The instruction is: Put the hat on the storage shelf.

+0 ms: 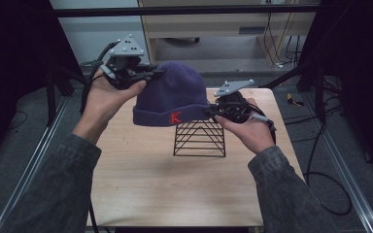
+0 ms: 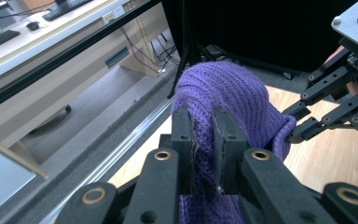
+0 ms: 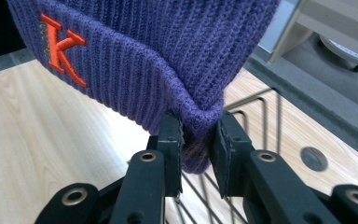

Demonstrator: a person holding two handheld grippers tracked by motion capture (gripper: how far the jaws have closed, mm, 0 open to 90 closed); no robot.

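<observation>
Sleeves and forearms come in at the bottom of the high view, both hands holding the hat [image 1: 175, 97] up over the surface [image 1: 141, 189]. Purple rib-knit beanie with a folded cuff and an orange "K" on the front, held in the air above a black wire rack [image 1: 200, 140]; can't tell whether the cuff touches the rack's top. Left gripper [image 1: 148, 74] is closed on a fold of knit high on the crown's far-left side; in the left gripper view the fabric is pinched flat between its jaws. Right gripper [image 1: 212, 110] is closed on the cuff's lower right edge, knit bunched between its jaws in the right gripper view. Handling guess: light, soft, no stiffness of its own, so it sags and stretches between the two pinch points and keeps no shape unless supported. Knit has good friction, low slip risk, not fragile, though the open stitches could snag on the wire ends. Best hold is the doubled cuff: thickest, least stretchy. The crown pinch is thinner and will just pull the knit out. To open it over the rack, I'd want both grips on the cuff, opposite sides.
</observation>
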